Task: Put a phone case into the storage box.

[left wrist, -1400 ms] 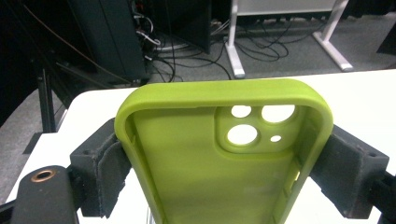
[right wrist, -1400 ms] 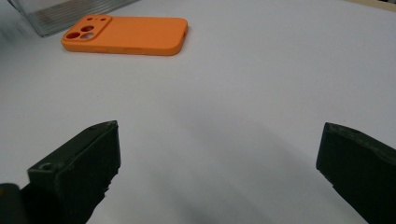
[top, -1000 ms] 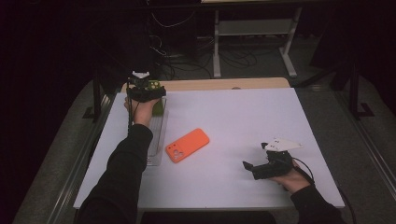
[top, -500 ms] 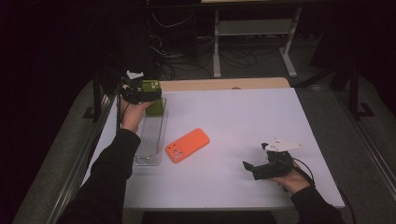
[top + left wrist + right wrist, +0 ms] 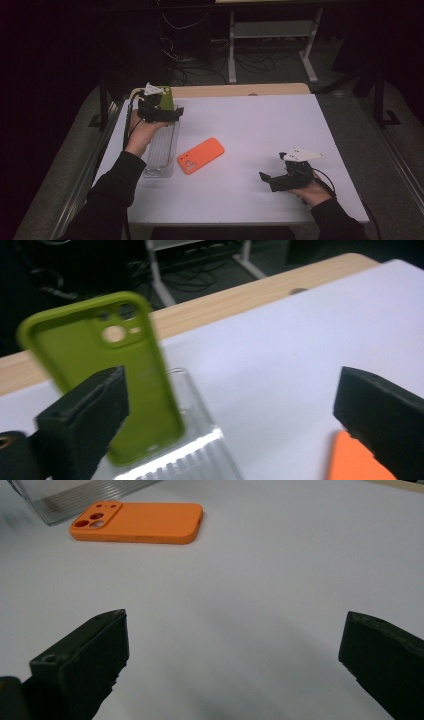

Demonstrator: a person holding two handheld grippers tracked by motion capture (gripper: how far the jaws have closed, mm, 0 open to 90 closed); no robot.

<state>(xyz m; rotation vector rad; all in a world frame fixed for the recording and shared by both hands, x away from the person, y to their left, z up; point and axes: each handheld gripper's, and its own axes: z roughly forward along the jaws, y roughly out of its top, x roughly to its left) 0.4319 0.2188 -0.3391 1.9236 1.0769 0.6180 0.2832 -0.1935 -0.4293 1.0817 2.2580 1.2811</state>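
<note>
My left hand-held gripper (image 5: 167, 112) spread at counter's (image 5: 260, 130) far-left edge, beside green case (image 5: 107, 372) upright in clear rack (image 5: 161, 150). Right hand-held gripper (image 5: 272, 179) spread, near-right, open room. One orange case (image 5: 200, 155) mid-counter.

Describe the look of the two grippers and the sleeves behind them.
Both the left gripper and the right gripper have black bodies, blocky black jaws and a pale grey three-cornered plate on top. A dark cable trails from each. Both forearms wear dark long sleeves reaching to the wrists.
</note>
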